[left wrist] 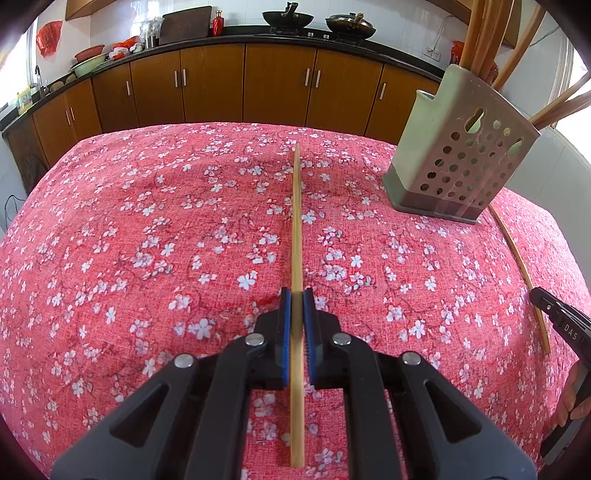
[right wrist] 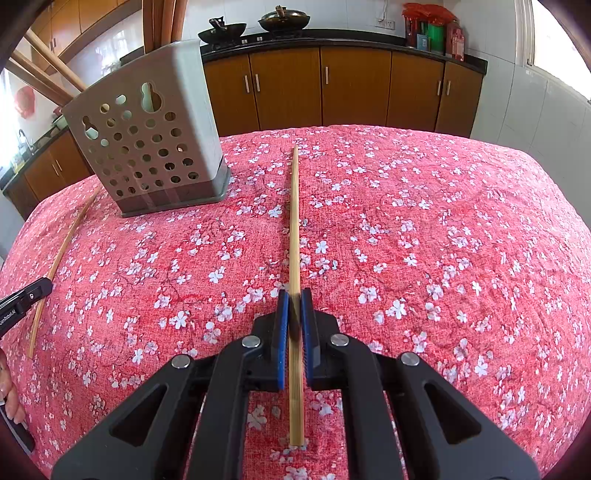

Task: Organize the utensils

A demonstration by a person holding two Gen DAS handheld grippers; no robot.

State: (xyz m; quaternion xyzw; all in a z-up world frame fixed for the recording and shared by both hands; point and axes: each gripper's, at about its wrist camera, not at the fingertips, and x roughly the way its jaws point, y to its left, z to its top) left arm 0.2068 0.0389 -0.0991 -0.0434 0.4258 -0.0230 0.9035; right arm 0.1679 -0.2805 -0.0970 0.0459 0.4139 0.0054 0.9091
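Observation:
My left gripper [left wrist: 296, 295] is shut on a bamboo chopstick [left wrist: 296, 221] that runs straight ahead between the blue pads over the red flowered tablecloth [left wrist: 147, 240]. My right gripper [right wrist: 294, 295] is shut the same way on a second bamboo chopstick [right wrist: 294, 221]. A grey perforated utensil holder [left wrist: 458, 155] stands upright between the two grippers, at the left in the right wrist view [right wrist: 147, 147], with several chopsticks [left wrist: 487, 37] standing in it. Each view shows the other gripper at its edge, the right gripper [left wrist: 539, 299] and the left gripper [right wrist: 42, 288], each with its chopstick.
The table's far edge [left wrist: 258, 127] faces brown kitchen cabinets [left wrist: 277, 85] under a dark counter with two woks [left wrist: 288, 18]. A hand [left wrist: 572, 398] shows at the right edge of the left wrist view. The cloth spreads wide to either side of the holder.

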